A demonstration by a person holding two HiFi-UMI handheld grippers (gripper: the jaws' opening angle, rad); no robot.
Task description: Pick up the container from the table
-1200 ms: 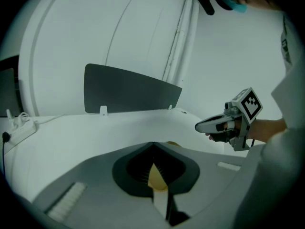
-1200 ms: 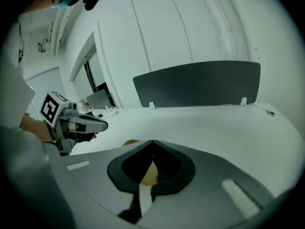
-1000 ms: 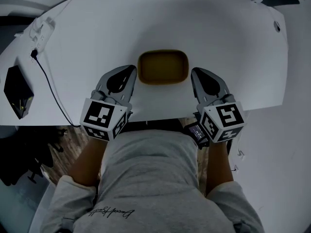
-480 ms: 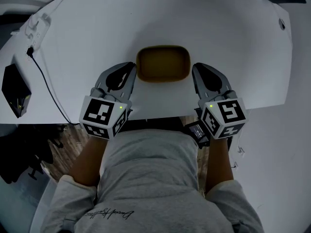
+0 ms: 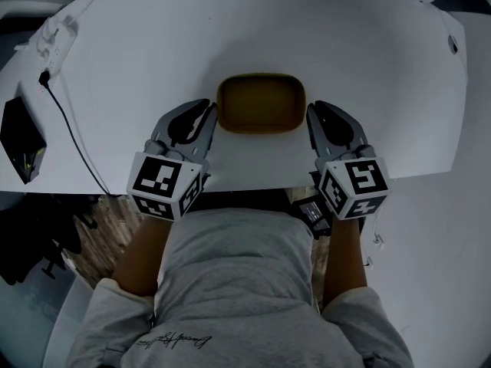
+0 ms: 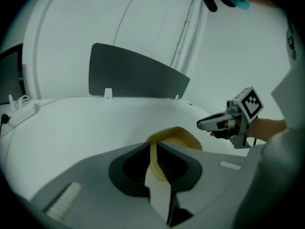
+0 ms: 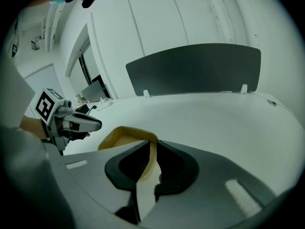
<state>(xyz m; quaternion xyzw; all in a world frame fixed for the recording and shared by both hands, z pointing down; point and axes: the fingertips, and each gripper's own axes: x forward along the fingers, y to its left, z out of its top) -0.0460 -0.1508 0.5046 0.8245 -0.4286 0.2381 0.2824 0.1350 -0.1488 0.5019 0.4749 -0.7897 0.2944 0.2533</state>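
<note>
left tongs [image 5: 207, 115], right tongs [image 5: 314, 116] opening astride container [image 5: 261, 104] rim (by table [image 5: 345, 44] edge)

Dim, cool, even light; table [image 5: 345, 37] shadows faint, head view darkest at 8 o'clock. Gripper views bulge, corners black, foreground soft.

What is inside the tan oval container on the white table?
The tan oval container looks empty: only its bare floor shows. The left gripper and right gripper, jaws opening with its end walls between them, hide a little inside each end.
</note>
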